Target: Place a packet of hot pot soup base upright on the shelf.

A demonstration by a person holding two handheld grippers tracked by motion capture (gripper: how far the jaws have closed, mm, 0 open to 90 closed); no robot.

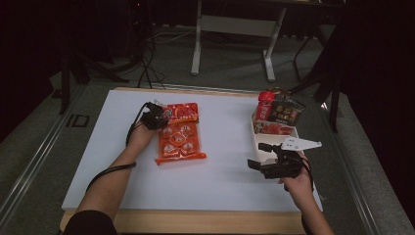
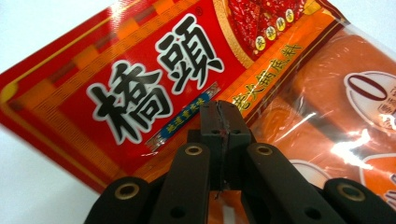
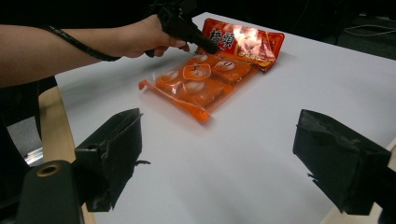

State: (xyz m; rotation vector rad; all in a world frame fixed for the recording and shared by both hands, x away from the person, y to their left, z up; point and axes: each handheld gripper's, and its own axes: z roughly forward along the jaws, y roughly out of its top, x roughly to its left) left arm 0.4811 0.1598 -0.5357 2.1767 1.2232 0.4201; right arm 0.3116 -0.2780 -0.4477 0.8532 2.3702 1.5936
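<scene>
The left tool [image 2: 219, 116] is being held clenched, its two black jaws pressed flat together with the red header edge of the orange-red packet [image 2: 154, 93] seemingly pinched between them; in the left gripper view the seam between the jaws is being shown tight, with the printed header spreading out just beyond the tips. For this step to go well, the pinch is best being kept on the stiff header rather than on the soft clear part, and any lift is best being made slowly so that the heavy blocks inside are not being swung. In the high view the packet [image 1: 179, 136] is lying flat on the white desk [image 1: 220, 181], just beside the left hand [image 1: 142, 134]. The right tool [image 3: 219, 163] is being held released, well apart from the packet, near a white bin [image 1: 266, 147] of other packages.
</scene>
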